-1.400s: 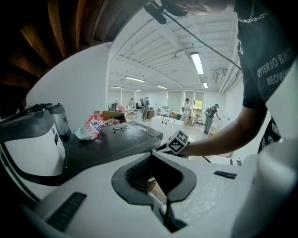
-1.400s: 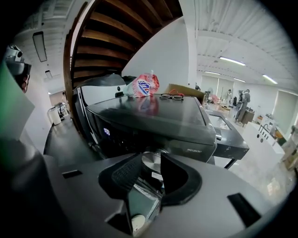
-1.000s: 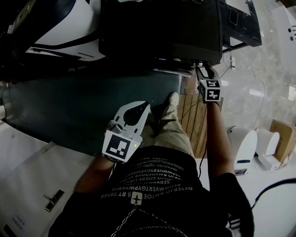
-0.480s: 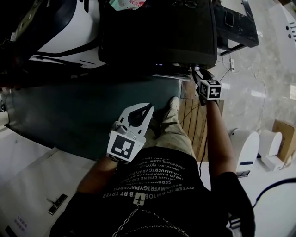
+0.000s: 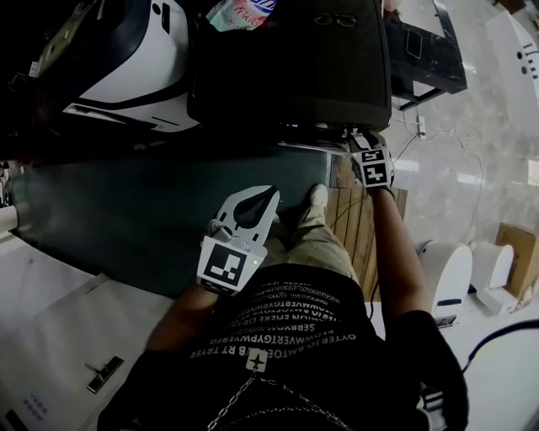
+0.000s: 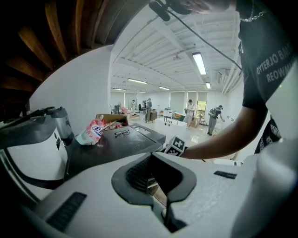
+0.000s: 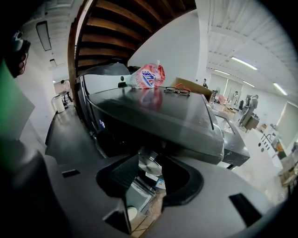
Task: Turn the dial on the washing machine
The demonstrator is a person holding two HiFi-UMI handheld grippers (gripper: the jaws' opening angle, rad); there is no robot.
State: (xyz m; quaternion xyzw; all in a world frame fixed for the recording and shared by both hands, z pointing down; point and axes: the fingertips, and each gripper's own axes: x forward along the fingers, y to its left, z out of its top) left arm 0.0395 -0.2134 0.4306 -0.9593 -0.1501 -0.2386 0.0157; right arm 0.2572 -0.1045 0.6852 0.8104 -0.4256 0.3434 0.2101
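Note:
The black washing machine [image 5: 286, 59] stands ahead of me, its top seen from above. Its silver dial [image 7: 149, 166] sits on the front panel under the top's edge. My right gripper [image 7: 150, 158] is shut on the dial, one pad on each side. In the head view, the right gripper [image 5: 360, 139] reaches under the front edge and the dial is hidden. My left gripper [image 5: 268, 196] hangs by my waist, away from the machine. In its own view, the left gripper [image 6: 152, 155] is shut with nothing in it.
A red-and-white pouch [image 5: 240, 13] and a pair of glasses [image 5: 333, 18] lie on the washer's top. A white appliance [image 5: 126, 50] stands to its left. Below me are a dark mat [image 5: 152, 202] and wooden slats [image 5: 349, 210]. People stand far off [image 6: 214, 118].
The left gripper has risen a little at my waist. The right gripper stays at the washer's front edge, its marker cube slightly turned. The head view has tipped, showing more of the washer's top.

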